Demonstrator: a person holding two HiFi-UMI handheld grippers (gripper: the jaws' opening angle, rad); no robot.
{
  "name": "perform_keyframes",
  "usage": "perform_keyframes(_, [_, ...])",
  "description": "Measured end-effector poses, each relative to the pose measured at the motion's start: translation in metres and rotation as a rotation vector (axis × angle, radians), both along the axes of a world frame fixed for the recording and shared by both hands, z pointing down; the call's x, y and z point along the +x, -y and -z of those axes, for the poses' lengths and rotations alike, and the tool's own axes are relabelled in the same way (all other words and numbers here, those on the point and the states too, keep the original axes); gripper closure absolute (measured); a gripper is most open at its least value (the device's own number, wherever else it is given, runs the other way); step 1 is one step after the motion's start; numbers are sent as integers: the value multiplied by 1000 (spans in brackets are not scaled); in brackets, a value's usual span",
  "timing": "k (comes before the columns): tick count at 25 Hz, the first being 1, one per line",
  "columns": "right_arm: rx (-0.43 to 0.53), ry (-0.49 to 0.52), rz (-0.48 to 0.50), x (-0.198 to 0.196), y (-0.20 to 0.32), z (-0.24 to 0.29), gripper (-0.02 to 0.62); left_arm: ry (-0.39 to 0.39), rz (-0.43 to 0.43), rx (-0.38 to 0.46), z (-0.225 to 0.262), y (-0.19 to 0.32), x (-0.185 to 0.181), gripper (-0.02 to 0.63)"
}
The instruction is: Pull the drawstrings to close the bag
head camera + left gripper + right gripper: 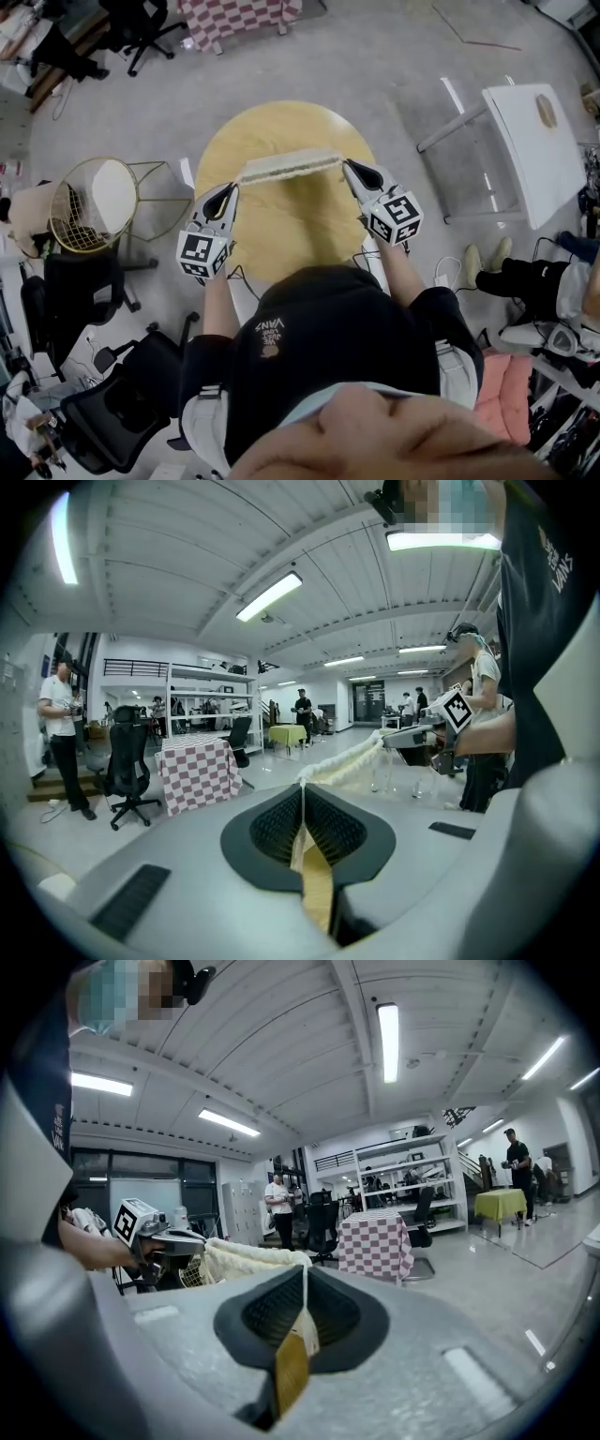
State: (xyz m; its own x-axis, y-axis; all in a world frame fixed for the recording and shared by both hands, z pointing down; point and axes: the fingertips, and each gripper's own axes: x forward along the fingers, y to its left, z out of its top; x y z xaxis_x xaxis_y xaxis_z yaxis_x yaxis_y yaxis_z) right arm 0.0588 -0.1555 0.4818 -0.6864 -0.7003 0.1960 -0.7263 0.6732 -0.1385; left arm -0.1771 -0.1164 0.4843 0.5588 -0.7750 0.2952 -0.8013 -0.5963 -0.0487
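Clamped on a drawstring (303, 803) at either end of the bag (289, 165), left gripper (233, 187) at its left, right gripper (348, 167) at its right, long axis straight between them above the table (291, 225); outward pull likely next.

Open-plan lab or workshop hall, not a home. Bare concrete floor (394, 56), exposed ceiling with strip lights (270, 595), metal storage racks (394, 1162). Swivel chairs (127, 761), a checked-cloth table (197, 772), people (58, 733) standing around at scattered stations.
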Motion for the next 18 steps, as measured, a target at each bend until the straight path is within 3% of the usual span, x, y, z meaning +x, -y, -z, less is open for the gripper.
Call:
perform_keyframes(12, [27, 16, 7, -4, -1, 19, 588, -21, 30, 31, 16, -4, -5, 584])
perform_keyframes(18, [-3, -8, -3, 0, 0, 12, 589, -14, 42, 23, 14, -5, -4, 584])
